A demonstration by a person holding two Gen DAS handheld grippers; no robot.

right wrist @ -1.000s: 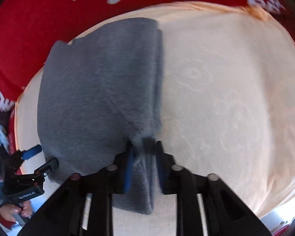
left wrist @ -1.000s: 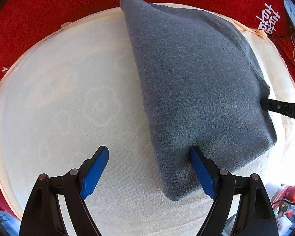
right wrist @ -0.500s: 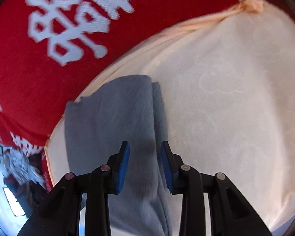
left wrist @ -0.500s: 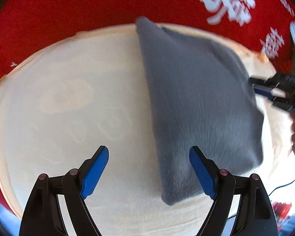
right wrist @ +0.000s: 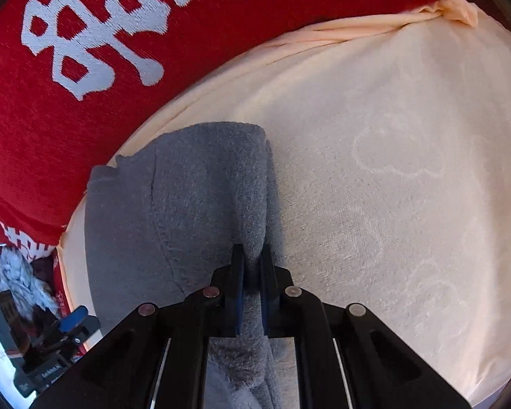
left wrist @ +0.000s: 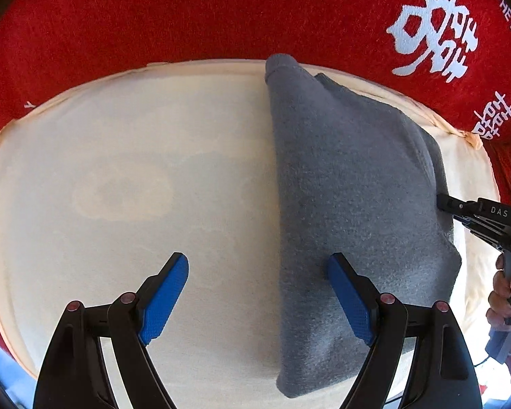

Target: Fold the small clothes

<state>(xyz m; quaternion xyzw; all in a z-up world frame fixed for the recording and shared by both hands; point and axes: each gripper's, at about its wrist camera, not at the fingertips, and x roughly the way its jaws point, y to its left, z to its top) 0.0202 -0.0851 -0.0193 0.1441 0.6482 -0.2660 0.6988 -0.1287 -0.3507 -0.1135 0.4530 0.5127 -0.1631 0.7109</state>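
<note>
**Grey garment pinched at one edge, the other gripper wide over bare cloth**

The grey fleece garment [left wrist: 351, 184] lies folded on a cream towel [left wrist: 136, 177] with faint flower outlines. In the left wrist view it fills the right half of the frame, running from a narrow end at the upper centre down to a blunt corner at the bottom. Around the towel — along the top and both sides — spreads a red cloth [left wrist: 153, 10] with large white characters, most clearly at the upper right. The towel's peach hem bunches into a small knot at the top right of the right wrist view.

The left gripper [left wrist: 259, 293] hangs released at the bottom of its frame, blue pads spread wide. Its left pad is over bare towel; its right pad overlaps the garment's left part, though whether it touches the fleece cannot be told. Nothing is clasped between them.

The right gripper [right wrist: 252, 272] is clenched on the garment — in its own view, at lower centre, the two dark fingers have a ridge of grey fleece squeezed in the narrow slot between them, and more fleece bunches below, between the black arms. From the left wrist view the same tool enters at the right edge, its black tip meeting the garment's right border, with a person's hand [left wrist: 504, 293] wrapped round its handle below.

At the lower left of the right wrist view, off the towel, sit blurred clutter and the other tool's blue-tipped end.
</note>
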